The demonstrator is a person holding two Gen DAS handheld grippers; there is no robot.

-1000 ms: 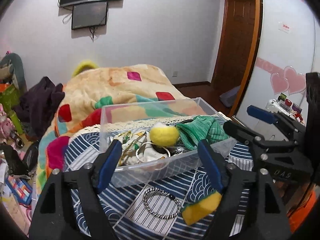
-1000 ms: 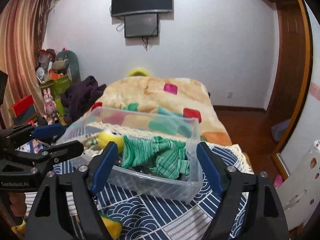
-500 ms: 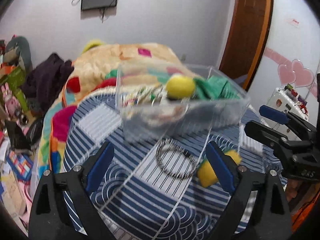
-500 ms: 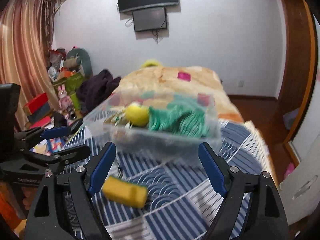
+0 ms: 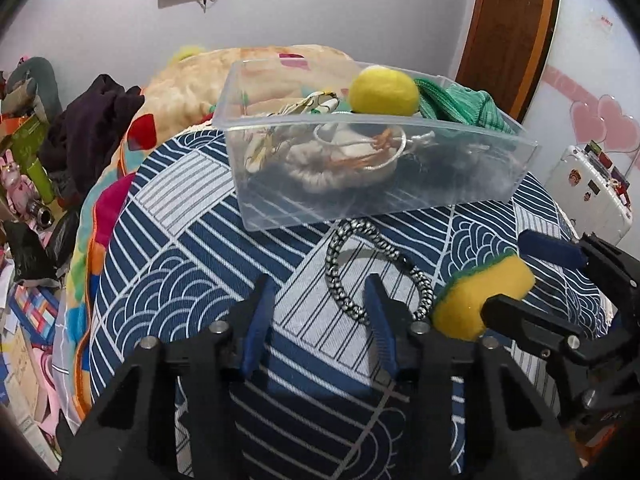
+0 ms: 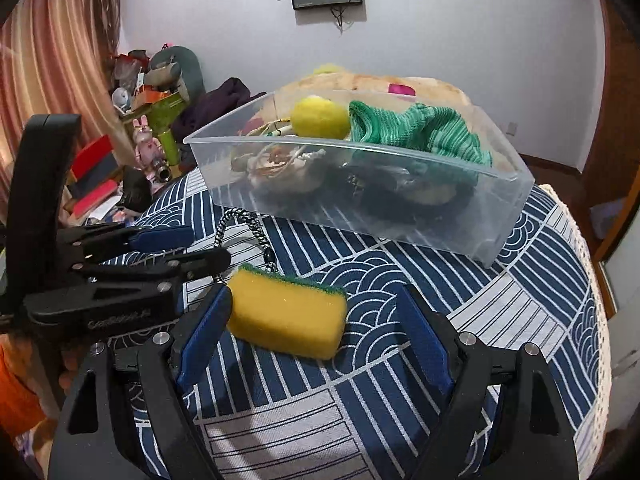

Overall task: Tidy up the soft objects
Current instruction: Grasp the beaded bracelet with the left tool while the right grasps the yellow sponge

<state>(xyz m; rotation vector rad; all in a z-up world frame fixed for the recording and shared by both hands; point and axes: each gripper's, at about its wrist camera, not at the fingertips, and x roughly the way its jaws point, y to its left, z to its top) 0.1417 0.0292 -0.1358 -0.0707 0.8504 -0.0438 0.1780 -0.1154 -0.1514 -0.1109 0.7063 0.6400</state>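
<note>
A clear plastic bin [image 5: 400, 204] [image 6: 400, 224] stands on the blue patterned tablecloth. It holds a yellow ball [image 5: 384, 90] [image 6: 318, 118], a green knit cloth [image 5: 464, 106] [image 6: 416, 132] and cords. A black-and-white braided loop [image 5: 340, 276] [image 6: 240, 220] lies in front of the bin. A yellow sponge with a green edge [image 5: 480, 300] [image 6: 286, 312] lies beside the loop. My left gripper [image 5: 320, 308] [image 6: 196, 248] is open, low over the cloth just left of the loop. My right gripper [image 6: 316, 320] [image 5: 516, 276] is open, its fingers either side of the sponge.
A bed with a patchwork blanket [image 5: 256, 68] lies behind the table. Clutter, toys and a dark garment [image 5: 88, 128] fill the left side. A white suitcase [image 5: 592, 196] stands at the right. The tablecloth edge [image 6: 592, 280] drops off at the right.
Both grippers have dropped lower toward the tablecloth. The left gripper's fingers have narrowed. The right gripper has come down around the sponge.
</note>
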